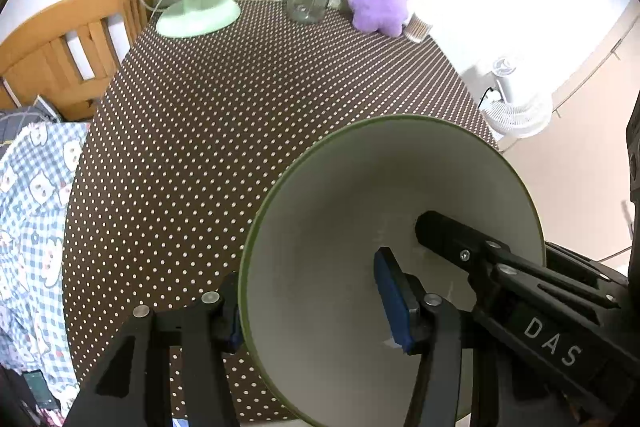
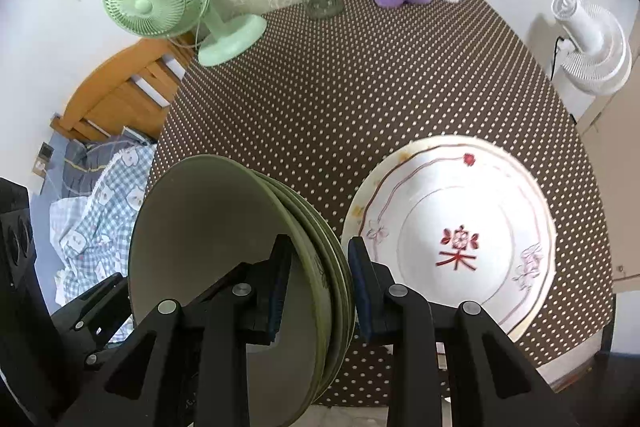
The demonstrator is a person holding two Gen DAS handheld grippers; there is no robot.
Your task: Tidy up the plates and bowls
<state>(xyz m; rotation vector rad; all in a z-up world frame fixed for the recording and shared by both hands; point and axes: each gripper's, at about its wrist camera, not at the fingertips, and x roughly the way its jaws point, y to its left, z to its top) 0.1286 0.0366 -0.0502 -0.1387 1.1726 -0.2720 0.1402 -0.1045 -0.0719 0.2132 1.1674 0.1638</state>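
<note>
Your left gripper (image 1: pixel 316 307) wide open, fingers either side of green bowls' (image 1: pixel 360 211) rim. Your right gripper (image 2: pixel 318 287) part open around same bowls (image 2: pixel 224 227), pads close to both sides; can't tell if pinching. Bowls tipped on edge near table's (image 2: pixel 360 87) front edge. White plate (image 2: pixel 460 227) flat, just beside, front right corner.

The left hand-held gripper (image 1: pixel 316 311) is reaching forward with its two fingers spread, one blue pad (image 1: pixel 394 301) showing on the right finger and the other pad mostly hidden. The right hand-held gripper (image 2: pixel 318 289) is also pointing forward, its pads (image 2: pixel 362 287) standing a narrow gap apart; its finger is crossing into the left view from the right.
</note>
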